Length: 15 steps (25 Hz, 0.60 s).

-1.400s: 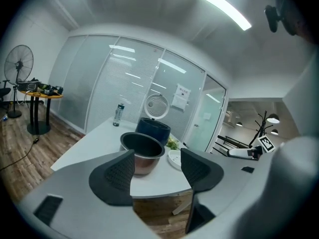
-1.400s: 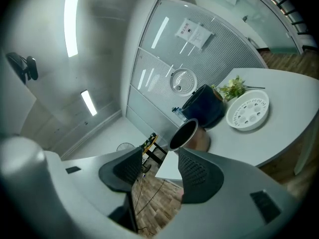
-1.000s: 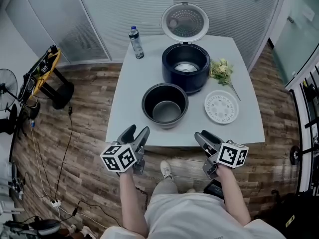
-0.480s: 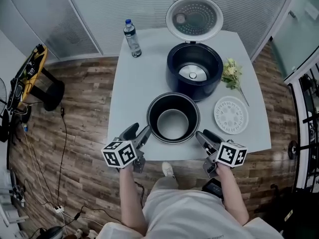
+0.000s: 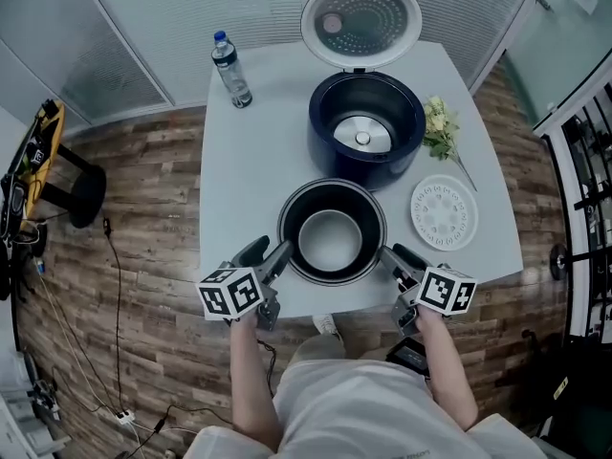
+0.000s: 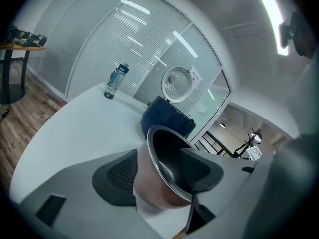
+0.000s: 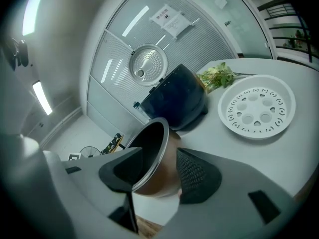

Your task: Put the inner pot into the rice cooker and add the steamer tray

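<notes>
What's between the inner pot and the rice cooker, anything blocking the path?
Nothing visible. Only bare table separates the inner pot from the rice cooker, lid open. The steamer tray and flowers sit off to the side.

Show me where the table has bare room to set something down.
Widest bare patch: the table on its left side, between the water bottle, rice cooker and inner pot. Crowded: the right side, with flowers and steamer tray, and the front edge, where the left gripper and right gripper straddle the pot's rim.
</notes>
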Each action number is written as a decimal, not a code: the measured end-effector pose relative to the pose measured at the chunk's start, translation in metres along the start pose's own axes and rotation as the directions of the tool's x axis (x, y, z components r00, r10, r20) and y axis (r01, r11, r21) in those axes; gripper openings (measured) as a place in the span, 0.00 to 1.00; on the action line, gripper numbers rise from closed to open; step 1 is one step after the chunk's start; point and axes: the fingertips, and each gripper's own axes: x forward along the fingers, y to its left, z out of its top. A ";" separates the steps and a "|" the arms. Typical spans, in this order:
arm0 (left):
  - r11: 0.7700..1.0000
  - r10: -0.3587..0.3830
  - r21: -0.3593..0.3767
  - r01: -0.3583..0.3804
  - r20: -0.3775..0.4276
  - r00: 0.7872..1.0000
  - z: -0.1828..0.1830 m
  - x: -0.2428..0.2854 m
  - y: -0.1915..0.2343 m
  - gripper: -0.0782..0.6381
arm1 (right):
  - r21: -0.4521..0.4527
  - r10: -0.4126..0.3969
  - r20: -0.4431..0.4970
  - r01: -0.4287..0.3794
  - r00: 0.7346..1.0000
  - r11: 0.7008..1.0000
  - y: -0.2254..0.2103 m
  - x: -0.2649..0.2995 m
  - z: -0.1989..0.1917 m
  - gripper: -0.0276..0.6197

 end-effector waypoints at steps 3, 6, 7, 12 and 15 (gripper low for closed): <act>1.000 -0.017 -0.017 0.017 -0.014 1.000 0.000 0.004 0.005 0.49 | 0.016 -0.009 0.007 0.009 1.000 1.000 -0.002 0.006 -0.001 0.38; 0.998 -0.037 -0.051 0.037 -0.015 0.999 0.002 0.006 0.011 0.49 | 0.024 -0.015 -0.001 0.015 1.000 1.000 -0.002 0.013 -0.001 0.37; 0.997 -0.042 -0.059 0.041 -0.014 0.999 0.003 0.007 0.012 0.49 | 0.023 -0.018 -0.003 0.018 1.000 1.000 -0.002 0.016 -0.002 0.37; 0.994 -0.060 -0.090 0.057 -0.031 0.998 -0.001 0.013 0.015 0.46 | 0.018 -0.040 0.000 0.040 0.999 0.999 -0.005 0.019 -0.001 0.32; 0.992 -0.074 -0.102 0.069 -0.040 0.996 -0.001 0.019 0.016 0.43 | 0.030 -0.045 0.002 0.045 0.999 0.999 -0.009 0.020 0.000 0.32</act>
